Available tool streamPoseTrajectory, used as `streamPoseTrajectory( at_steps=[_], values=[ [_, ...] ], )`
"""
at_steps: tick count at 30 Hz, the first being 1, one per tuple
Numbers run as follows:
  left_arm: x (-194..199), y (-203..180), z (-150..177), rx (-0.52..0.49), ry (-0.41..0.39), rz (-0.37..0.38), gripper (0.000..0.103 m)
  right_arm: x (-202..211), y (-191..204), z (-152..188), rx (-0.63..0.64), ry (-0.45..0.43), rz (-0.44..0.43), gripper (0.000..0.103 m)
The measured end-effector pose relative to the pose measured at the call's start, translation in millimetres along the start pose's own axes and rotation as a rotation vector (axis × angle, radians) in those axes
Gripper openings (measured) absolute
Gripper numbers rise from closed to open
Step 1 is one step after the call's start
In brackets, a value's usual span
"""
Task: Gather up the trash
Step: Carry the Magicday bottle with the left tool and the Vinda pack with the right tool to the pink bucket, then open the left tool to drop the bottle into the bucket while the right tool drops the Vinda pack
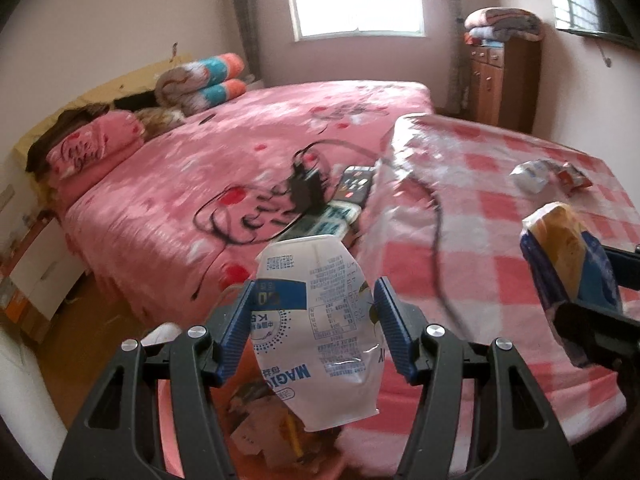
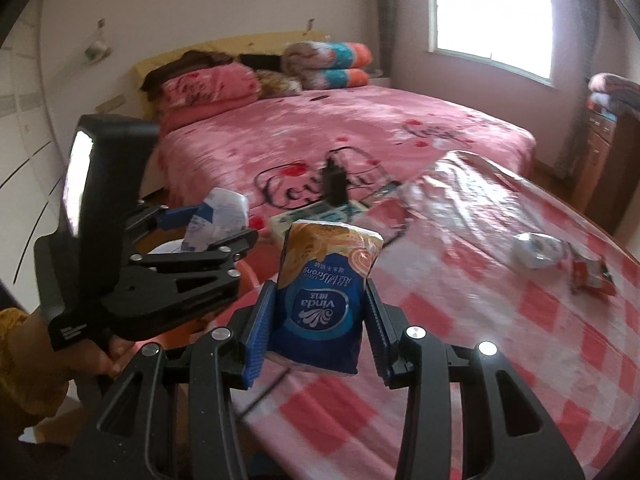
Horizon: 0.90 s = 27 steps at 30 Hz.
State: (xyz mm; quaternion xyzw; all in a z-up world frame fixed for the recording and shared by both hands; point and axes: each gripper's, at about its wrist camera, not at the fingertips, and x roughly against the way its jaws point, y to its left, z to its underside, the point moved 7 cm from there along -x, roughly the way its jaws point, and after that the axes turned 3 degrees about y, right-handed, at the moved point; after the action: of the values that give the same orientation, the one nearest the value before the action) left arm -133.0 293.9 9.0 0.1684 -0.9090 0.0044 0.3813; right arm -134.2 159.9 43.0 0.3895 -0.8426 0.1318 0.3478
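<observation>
A flattened white and blue carton [image 1: 320,320] is pinched between the blue pads of my left gripper [image 1: 316,286], which is shut on it. Below it lies a heap of paper trash [image 1: 260,420] in a red bin [image 2: 258,276]. My right gripper [image 2: 320,284] is shut on a blue and orange tissue pack [image 2: 324,300] over the table's near edge. Each gripper shows in the other's view: the right one [image 1: 588,280] with its pack [image 1: 568,252], the left one [image 2: 220,226] with the carton [image 2: 218,216]. A crumpled white wrapper [image 2: 536,250] and a red wrapper [image 2: 588,272] lie on the checked tablecloth [image 2: 500,340].
A pink bed [image 1: 240,152] stands behind the table with a black charger [image 1: 306,188], its cable [image 1: 436,232] and remotes [image 1: 354,186] near the edge. A wooden cabinet [image 1: 500,80] with folded blankets is at the back right. A person's hand [image 2: 100,360] holds the left gripper.
</observation>
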Motion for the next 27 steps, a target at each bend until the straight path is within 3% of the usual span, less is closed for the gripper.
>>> streamPoseTrajectory(
  at_steps=[11, 18, 22, 24, 27],
  values=[
    [-30.0, 77.4, 54.9, 0.147, 0.138, -0.064, 0.061, -42.4, 68.3, 2.9, 0.128, 0.07, -0.118, 0.044],
    [-52.7, 115.2, 91.5, 0.272, 0.229, -0.032, 0.061, -66.0, 109.5, 2.7, 0.221, 0.105, -0.179, 0.049],
    [-65.0, 127.2, 109.6, 0.343, 0.287, 0.0, 0.062, -80.0, 123.1, 5.7, 0.254, 0.121, -0.179, 0.079],
    [-70.0, 135.7, 118.9, 0.368, 0.313, -0.01, 0.069, -80.5, 121.5, 6.5, 0.23, 0.12, -0.184, 0.083],
    [-71.5, 142.5, 123.4, 0.393, 0.308, -0.003, 0.071, -74.6, 109.2, 1.8, 0.184, 0.094, -0.167, 0.089]
  ],
)
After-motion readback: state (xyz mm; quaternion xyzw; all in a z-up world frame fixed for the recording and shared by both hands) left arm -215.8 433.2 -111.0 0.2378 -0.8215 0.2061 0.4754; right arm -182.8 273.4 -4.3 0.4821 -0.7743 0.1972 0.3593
